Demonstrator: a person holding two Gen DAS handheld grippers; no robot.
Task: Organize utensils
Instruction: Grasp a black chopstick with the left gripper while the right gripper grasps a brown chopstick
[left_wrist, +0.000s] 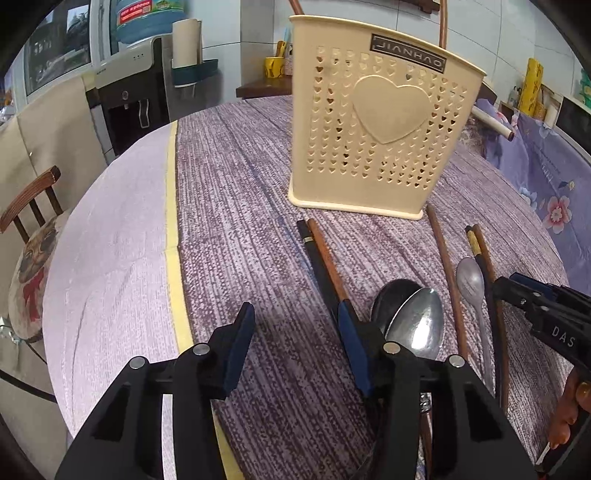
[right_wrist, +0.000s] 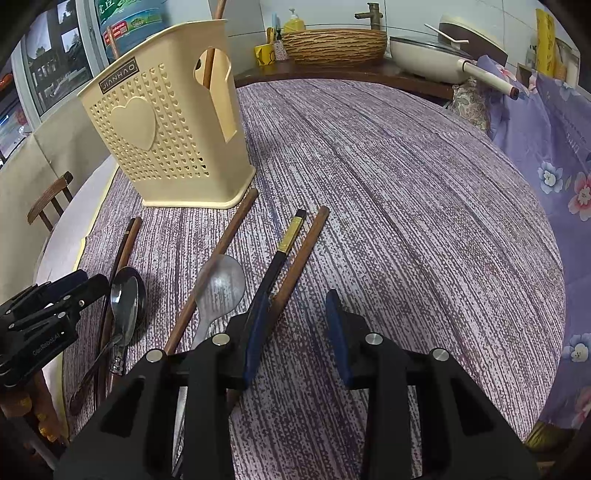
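Utensils (right_wrist: 221, 284): slender wood, rounded metal

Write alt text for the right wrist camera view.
Open right tongs hover over a purple tablecloth strewn with chopsticks and spoons, before a cream utensil holder.

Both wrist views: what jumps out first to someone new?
The cream utensil holder with its raised heart stands upright at the far side of the purple-striped tablecloth, one brown stick already poking from its top. In front of it chopsticks and spoons lie loose. Both the left gripper and right gripper hover open and empty above them.
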